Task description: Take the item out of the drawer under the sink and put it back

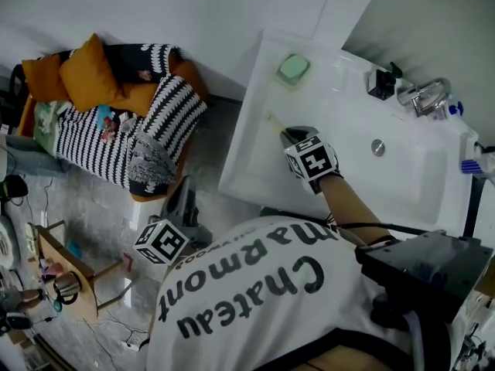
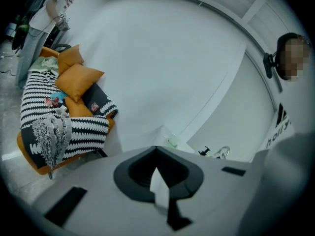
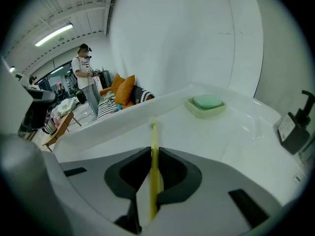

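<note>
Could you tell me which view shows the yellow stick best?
The right gripper view: the stick lies clamped in the right claw. The head view shows just its tip; the left gripper view misses it.

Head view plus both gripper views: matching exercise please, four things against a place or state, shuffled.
1 yellow stick
2 green soap
3 left gripper
4 striped blanket

a on the orange sofa
b jaws shut, nothing between
c in the dish on the sink corner
d clamped in the right gripper jaws

Pairs: 1-d, 2-c, 3-b, 4-a
</note>
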Demonstrator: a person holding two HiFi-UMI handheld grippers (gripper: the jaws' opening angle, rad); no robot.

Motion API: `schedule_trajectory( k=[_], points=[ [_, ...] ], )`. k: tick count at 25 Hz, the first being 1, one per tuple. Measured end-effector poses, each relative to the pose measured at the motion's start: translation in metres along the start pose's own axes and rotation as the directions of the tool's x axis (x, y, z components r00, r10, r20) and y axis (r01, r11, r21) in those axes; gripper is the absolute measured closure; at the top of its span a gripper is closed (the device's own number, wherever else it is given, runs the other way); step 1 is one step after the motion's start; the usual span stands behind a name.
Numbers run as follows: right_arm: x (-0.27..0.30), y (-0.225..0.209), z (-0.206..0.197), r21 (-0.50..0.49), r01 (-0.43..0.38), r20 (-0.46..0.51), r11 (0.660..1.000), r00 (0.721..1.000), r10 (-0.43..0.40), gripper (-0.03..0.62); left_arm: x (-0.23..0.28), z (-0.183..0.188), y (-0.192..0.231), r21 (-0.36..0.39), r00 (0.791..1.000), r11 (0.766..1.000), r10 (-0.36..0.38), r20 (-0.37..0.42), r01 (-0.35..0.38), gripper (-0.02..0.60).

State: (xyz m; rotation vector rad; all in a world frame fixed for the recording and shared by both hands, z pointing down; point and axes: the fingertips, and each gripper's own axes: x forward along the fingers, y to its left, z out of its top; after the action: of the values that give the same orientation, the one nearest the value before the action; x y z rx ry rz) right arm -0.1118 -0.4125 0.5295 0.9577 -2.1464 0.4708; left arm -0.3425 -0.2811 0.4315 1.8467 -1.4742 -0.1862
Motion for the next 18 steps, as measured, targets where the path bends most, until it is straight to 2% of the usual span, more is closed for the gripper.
schedule_trajectory(
  k=[18],
  points=[
    [0.0,0.002,-0.001,-0.006,0.024,-0.013,1.0,1.0,-0.024,0.539,-0.026,0.002,0.005,0.002,0.998,1.0,0.031,0.047,-0.031,0.574]
  ],
)
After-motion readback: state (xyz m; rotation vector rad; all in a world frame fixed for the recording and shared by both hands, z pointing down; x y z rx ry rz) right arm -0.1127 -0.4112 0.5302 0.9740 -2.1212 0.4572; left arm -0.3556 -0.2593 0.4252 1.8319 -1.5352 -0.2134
